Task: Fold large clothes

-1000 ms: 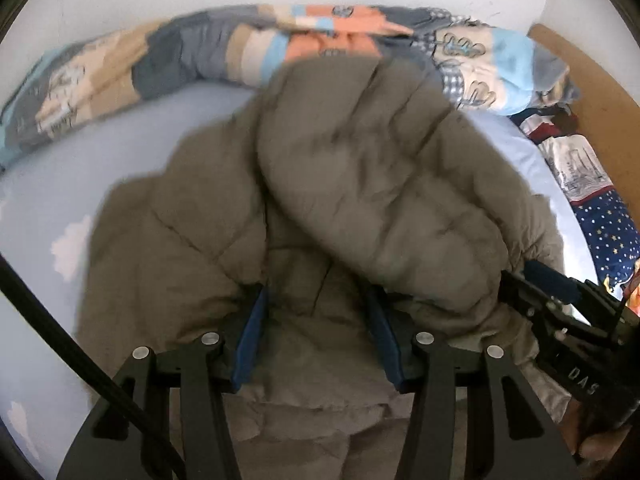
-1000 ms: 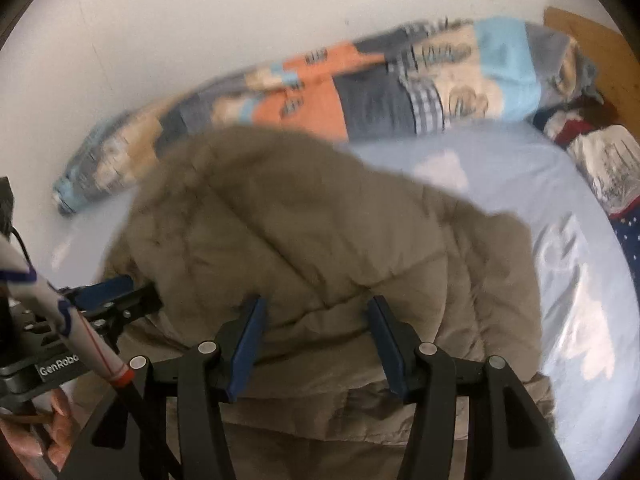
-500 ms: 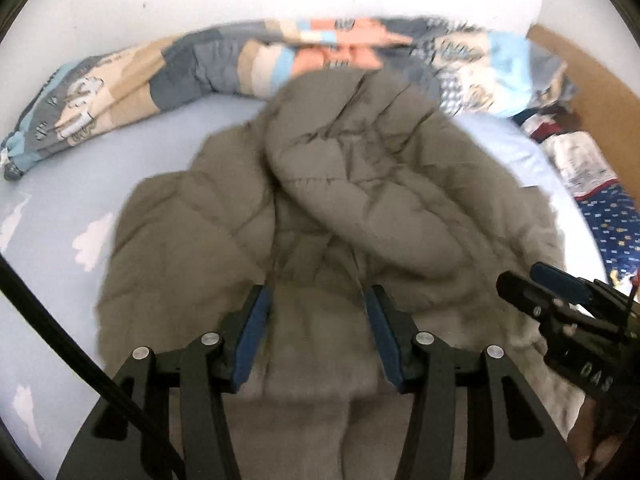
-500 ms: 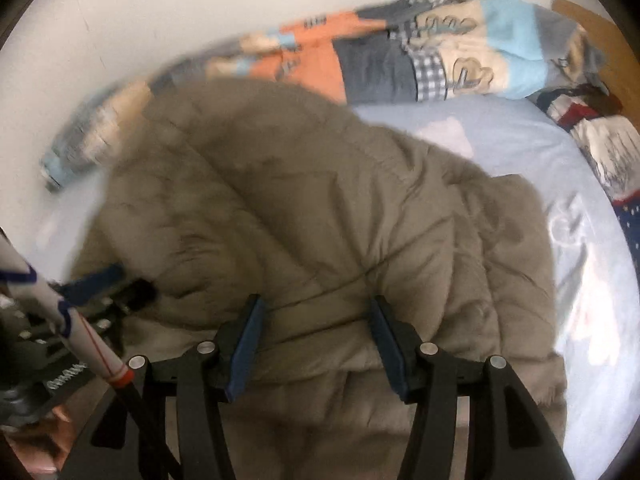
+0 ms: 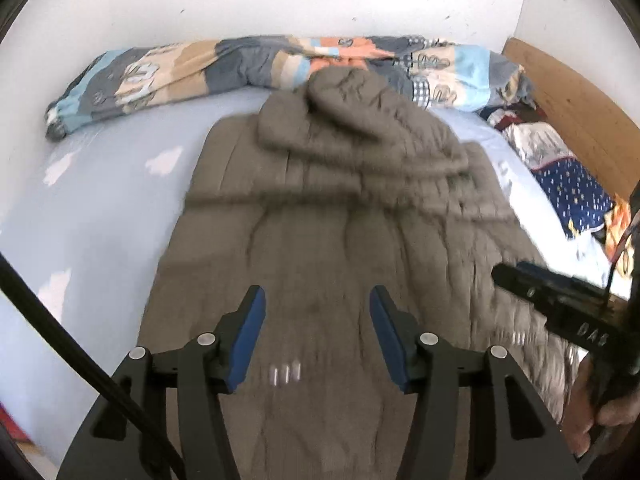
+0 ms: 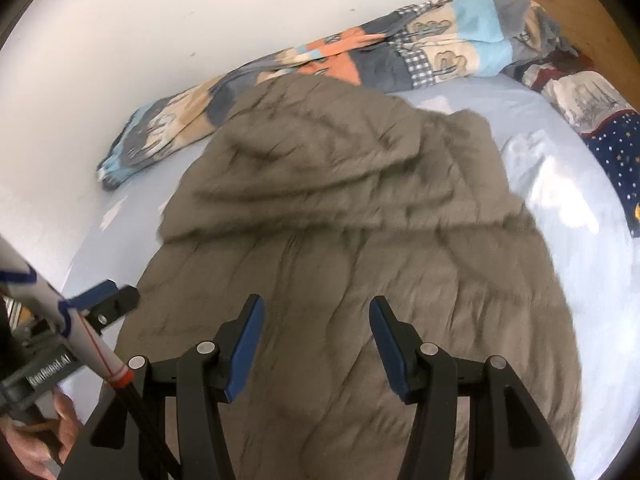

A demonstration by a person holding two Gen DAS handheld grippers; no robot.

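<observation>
Olive puffy coat [image 5: 340, 240] is lying lengthwise, stretching away from both grippers, left gripper [image 5: 316, 334] and right gripper [image 6: 316, 336], each gaping empty above its near end.

Bright daylight, heavy motion blur, fisheye bending, dark corners

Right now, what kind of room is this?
Most likely a bedroom: a brown puffy coat lies on a bed with a pale blue sheet, a rolled patchwork blanket and a wooden headboard.
</observation>
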